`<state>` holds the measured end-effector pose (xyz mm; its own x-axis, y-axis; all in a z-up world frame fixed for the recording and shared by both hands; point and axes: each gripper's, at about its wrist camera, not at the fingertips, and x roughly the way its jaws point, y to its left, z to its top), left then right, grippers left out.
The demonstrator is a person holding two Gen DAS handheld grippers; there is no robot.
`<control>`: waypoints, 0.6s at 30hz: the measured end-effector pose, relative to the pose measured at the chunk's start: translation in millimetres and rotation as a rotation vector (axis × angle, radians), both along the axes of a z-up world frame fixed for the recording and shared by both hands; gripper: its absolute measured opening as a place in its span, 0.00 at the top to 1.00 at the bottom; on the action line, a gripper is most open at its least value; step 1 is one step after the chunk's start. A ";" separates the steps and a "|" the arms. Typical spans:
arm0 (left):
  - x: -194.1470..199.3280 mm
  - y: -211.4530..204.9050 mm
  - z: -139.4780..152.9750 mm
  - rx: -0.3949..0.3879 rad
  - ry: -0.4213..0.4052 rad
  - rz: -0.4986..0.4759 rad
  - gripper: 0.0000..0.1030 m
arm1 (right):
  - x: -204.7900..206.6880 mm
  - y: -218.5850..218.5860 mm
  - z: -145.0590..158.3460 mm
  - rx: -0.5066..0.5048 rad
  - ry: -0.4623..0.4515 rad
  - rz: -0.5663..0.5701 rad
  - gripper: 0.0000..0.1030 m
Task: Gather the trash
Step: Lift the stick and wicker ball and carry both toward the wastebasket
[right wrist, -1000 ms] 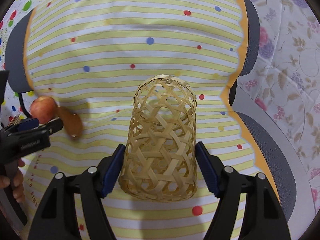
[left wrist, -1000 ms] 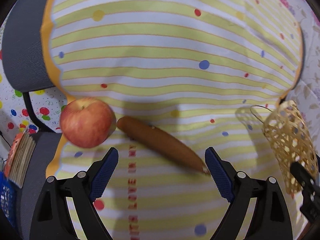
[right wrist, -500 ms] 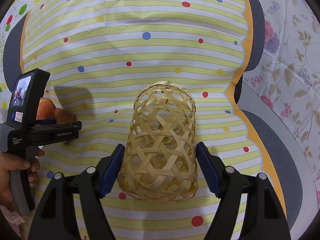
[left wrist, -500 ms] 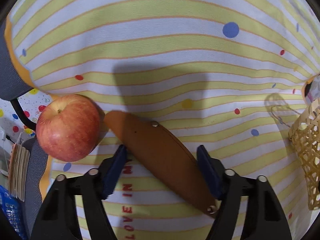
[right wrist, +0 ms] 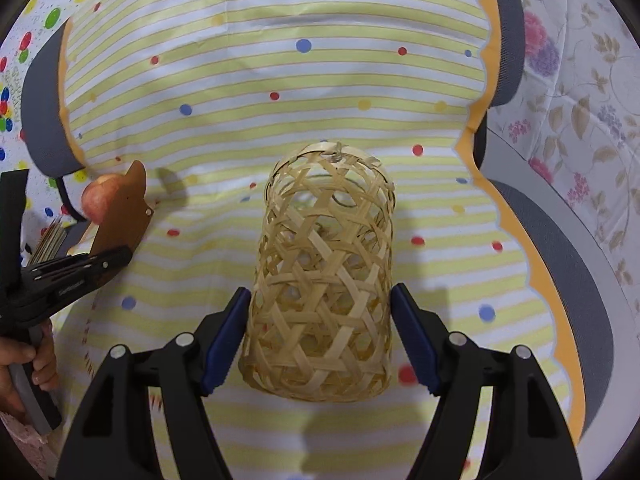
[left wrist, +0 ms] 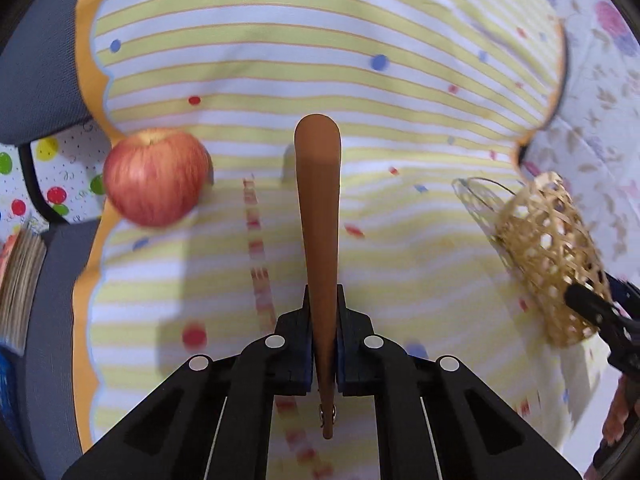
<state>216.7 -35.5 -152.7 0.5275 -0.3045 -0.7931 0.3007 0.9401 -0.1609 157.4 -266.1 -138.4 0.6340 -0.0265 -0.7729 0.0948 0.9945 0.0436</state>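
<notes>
Between the blue pads of the left gripper (left wrist: 322, 344) a flat brown leather sheath (left wrist: 318, 216) was clamped edge-on, the jaws closing down to a narrow gap on it; its rounded end pointed away from the gripper, above the striped yellow cloth (left wrist: 360, 92). Left of the sheath, on the cloth's edge, sat a red apple (left wrist: 156, 176), apart from it. Well to the right of the sheath, the right gripper (right wrist: 320, 344) held a woven bamboo basket (right wrist: 324, 276) on its side, jaws wide, both pads against the basket's walls. The person's left hand (right wrist: 24, 368) gripped the left gripper's handle. Beyond the cloth's right edge lay floral fabric (right wrist: 580, 92).
</notes>
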 end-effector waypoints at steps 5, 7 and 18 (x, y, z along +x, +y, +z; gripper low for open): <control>-43.4 2.4 4.7 -0.002 0.002 -0.074 0.92 | -35.7 8.6 1.1 0.005 0.013 -0.029 0.32; -61.7 -0.9 4.3 -0.023 0.016 -0.100 0.91 | -44.7 12.0 1.6 0.009 0.015 -0.034 0.31; -72.1 3.8 2.6 -0.080 0.014 -0.089 0.89 | -61.1 25.7 4.1 0.003 0.018 0.000 0.30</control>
